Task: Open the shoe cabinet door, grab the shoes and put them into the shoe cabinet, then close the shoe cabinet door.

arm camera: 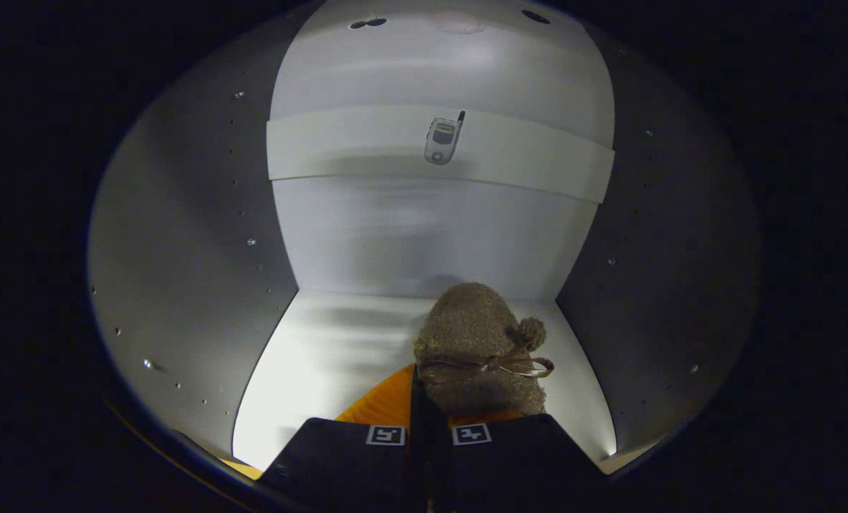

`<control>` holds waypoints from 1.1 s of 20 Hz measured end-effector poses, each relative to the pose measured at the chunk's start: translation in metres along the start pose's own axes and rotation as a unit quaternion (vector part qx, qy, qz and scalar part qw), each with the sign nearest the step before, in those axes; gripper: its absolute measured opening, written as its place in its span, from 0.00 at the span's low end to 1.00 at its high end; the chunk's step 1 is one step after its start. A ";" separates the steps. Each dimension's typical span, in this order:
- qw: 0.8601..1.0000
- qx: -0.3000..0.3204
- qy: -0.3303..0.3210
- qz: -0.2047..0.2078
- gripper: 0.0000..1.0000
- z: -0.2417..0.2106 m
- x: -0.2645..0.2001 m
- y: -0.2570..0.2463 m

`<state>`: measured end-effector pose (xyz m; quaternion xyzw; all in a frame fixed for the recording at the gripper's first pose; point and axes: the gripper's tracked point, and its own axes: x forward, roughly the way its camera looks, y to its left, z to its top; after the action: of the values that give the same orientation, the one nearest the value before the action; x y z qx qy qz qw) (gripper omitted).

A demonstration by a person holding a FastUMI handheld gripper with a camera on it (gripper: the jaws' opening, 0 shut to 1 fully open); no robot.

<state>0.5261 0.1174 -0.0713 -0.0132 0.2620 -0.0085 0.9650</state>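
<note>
The gripper (427, 434) pinches the brown fuzzy shoe (477, 349) inside the shoe cabinet (182, 235), toe near the floor's back edge. Open floor lies to its left. A phone (443, 139) sits on the shelf above.

No readable words, brand names or numbers showed anywhere. The only signs were two square black-and-white coded markers (385, 434), one on top of each finger of the gripper (427, 456) at the bottom centre of the frame; they were patterns, not letters. The fingers stood nearly together, gripping the heel of the shoe (477, 342). In the upper middle of the frame a small flip phone (442, 140) sat on the shelf (538, 160) of the shoe cabinet (182, 249), its little screen too small to read.
</note>
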 end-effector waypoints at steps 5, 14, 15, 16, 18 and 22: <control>1.000 -0.018 0.004 -0.015 0.09 -0.006 0.024 0.007; 1.000 0.004 0.020 0.012 0.44 -0.014 0.013 0.016; 1.000 0.008 0.020 0.018 0.54 -0.014 0.011 0.017; 1.000 0.009 0.020 0.022 0.64 -0.014 0.006 0.018; 0.999 0.004 0.019 0.029 0.83 -0.016 -0.002 0.020; 0.999 0.002 0.013 0.033 0.99 -0.016 -0.022 0.020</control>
<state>0.4995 0.1373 -0.0746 -0.0030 0.2748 0.0224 0.9612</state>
